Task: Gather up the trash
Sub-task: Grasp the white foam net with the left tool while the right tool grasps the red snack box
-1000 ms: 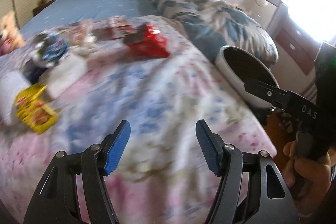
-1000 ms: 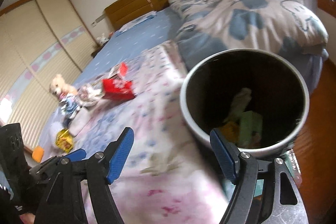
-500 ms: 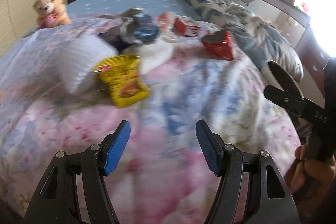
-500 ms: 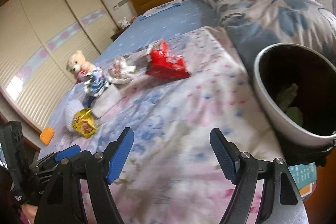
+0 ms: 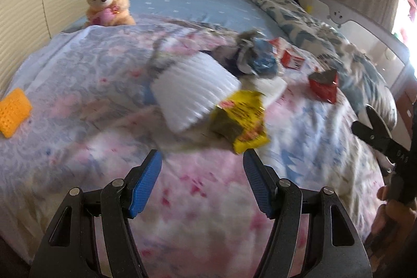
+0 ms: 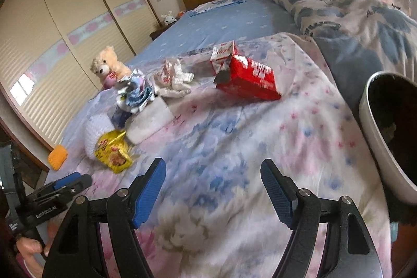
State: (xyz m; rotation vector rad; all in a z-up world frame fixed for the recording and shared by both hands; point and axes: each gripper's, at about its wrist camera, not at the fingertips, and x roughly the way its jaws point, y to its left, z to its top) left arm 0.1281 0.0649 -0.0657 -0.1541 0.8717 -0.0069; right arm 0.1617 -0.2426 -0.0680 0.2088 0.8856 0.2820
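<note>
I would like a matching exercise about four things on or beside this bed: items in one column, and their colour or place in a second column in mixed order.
Items:
1. snack packet
2. teddy bear
3. carton
4. bin

Descriptions:
A. red, lying on the floral cover
B. dark inside, at the right bed edge
C. yellow, beside the white ribbed bag
D. sitting near the wardrobe side

Pairs: 1-C, 2-D, 3-A, 4-B

Wrappers (image 6: pixel 113 154) and box (image 6: pixel 247 80) on bed (image 6: pixel 234 137), bin (image 6: pixel 391 132) right.
</note>
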